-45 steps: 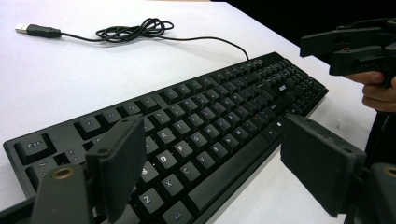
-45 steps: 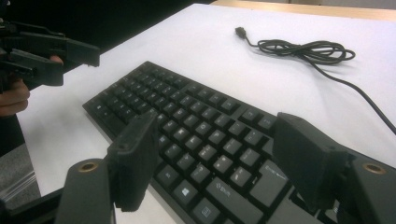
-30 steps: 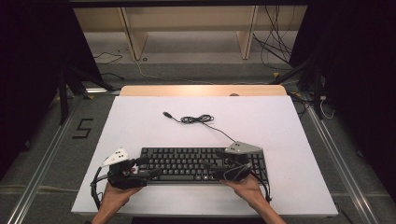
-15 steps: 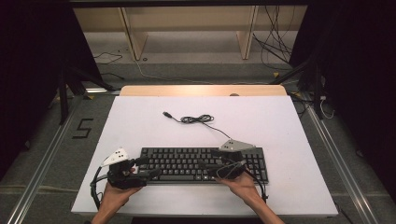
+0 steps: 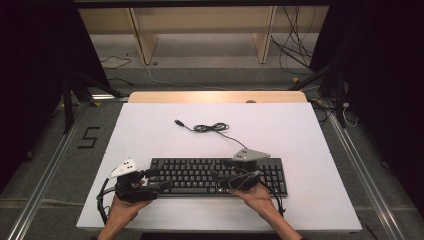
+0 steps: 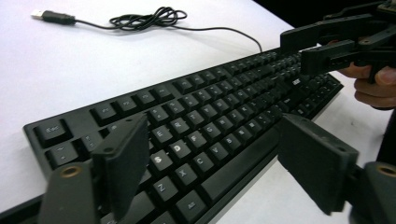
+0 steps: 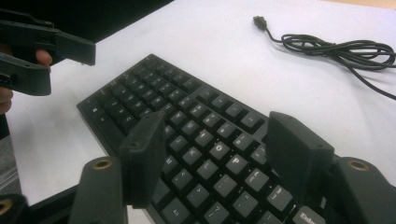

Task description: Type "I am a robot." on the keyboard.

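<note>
A black keyboard lies flat near the front of the white table. Its cable runs off in a loose coil to a USB plug. My left gripper sits at the keyboard's left end. Its jaws have just been closing a little and are still open, one above the keys and one past the front edge. My right gripper hovers over the keys right of the middle. Its jaws have just been closing too, and they stand open above the keys and grip nothing.
The white table ends in a wooden strip at the far side. Behind it stand wooden shelf legs and loose floor cables. A "5" mark is on the floor at the left.
My right gripper has slid left along the keyboard, from its right end toward the middle. The left gripper has stayed where it was.
</note>
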`<state>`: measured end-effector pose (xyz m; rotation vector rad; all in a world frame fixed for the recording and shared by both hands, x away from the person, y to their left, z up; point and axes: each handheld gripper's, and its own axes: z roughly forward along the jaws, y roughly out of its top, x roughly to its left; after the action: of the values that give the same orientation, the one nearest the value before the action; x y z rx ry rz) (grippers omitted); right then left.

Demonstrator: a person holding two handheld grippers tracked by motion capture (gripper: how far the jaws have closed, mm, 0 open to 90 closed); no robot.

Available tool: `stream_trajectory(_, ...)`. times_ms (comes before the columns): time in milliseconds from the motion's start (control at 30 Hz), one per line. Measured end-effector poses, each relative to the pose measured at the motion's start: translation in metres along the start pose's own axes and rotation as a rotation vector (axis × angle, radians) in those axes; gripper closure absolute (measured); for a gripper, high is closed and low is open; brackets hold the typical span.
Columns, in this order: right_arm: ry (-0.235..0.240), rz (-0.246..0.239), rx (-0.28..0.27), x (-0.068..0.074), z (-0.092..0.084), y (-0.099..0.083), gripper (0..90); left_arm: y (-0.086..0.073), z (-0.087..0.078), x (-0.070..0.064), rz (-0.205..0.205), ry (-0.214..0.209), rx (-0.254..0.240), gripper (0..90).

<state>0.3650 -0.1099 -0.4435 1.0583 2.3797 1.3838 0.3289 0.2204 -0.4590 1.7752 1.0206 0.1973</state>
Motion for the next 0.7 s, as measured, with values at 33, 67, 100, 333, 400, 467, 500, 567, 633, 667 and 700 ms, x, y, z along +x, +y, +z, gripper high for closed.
stream_trajectory(33,0.000,0.000,0.000,0.000,0.000,0.000,45.9,0.000,0.000,0.000,0.000,0.000,0.000,28.6)
stream_trajectory(67,0.000,0.000,0.000,0.000,0.000,0.000,45.9,-0.005,-0.001,0.014,-0.022,0.130,0.123,28.6)
stream_trajectory(100,0.000,0.000,0.000,0.000,0.000,0.000,45.9,-0.005,-0.001,0.014,-0.022,0.130,0.123,69.3)
stream_trajectory(333,0.008,-0.013,0.060,0.005,0.027,0.005,72.7,-0.005,-0.001,0.014,-0.022,0.130,0.123,69.3)
stream_trajectory(400,0.009,-0.013,0.064,0.005,0.028,0.006,75.1,-0.005,-0.001,0.014,-0.012,0.140,0.136,71.5)
stream_trajectory(467,0.006,-0.011,0.073,0.005,0.030,0.006,78.9,-0.006,0.000,0.015,-0.013,0.139,0.143,75.6)
stream_trajectory(500,0.006,-0.013,0.077,0.005,0.031,0.006,80.5,-0.006,0.000,0.015,-0.008,0.137,0.151,77.2)
stream_trajectory(567,0.005,-0.014,0.082,0.005,0.034,0.005,83.7,-0.006,0.001,0.014,-0.009,0.140,0.153,80.3)
stream_trajectory(633,0.006,-0.011,0.086,0.005,0.036,0.005,86.5,-0.006,0.001,0.014,0.004,0.138,0.167,83.1)
stream_trajectory(667,0.006,-0.014,0.090,0.005,0.036,0.005,88.2,-0.006,0.001,0.015,0.005,0.136,0.171,84.5)
stream_trajectory(700,0.007,-0.012,0.092,0.006,0.037,0.005,89.6,-0.006,0.001,0.015,0.006,0.136,0.173,85.6)
